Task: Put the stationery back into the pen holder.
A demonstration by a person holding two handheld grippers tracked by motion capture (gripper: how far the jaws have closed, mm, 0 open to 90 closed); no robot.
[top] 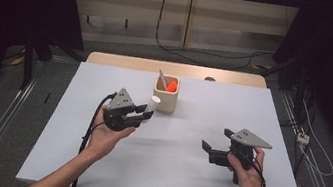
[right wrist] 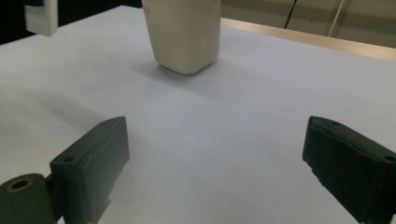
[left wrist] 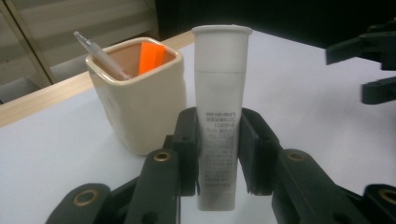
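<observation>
Left claw (top: 144,112) is clamped on a white tube (left wrist: 218,121), cap end up, just beside the near-left corner of the cream cup (top: 165,98) at the back-middle of the bench (top: 92,163). In the left gripper view the pads meet the tube on its printed lower body, well below the cap shoulder; the flat crimped tail hangs out beneath the jaws. I read the tube as held clear of the bench top, though I cannot be certain from the high view.

Handling, as I judge it: light, thin-walled plastic, soft in the body and stiff only at the cap. Smooth skin, so likely to slip if the squeeze is slack, and likely to dent or push contents toward the cap if it is hard. The present hold looks sensible (mid-body, both pads square on the sides). Nearer the cap shoulder would be firmer; I would avoid the crimped tail, which would let it swing.

The cup already carries a clear pen (left wrist: 100,55) leaning at one corner and an orange piece (left wrist: 152,58) at the other, leaving a modest gap between.

Right claw (top: 217,143) stands wide open and empty, low over the bench to the right, well apart from cup and tube.
</observation>
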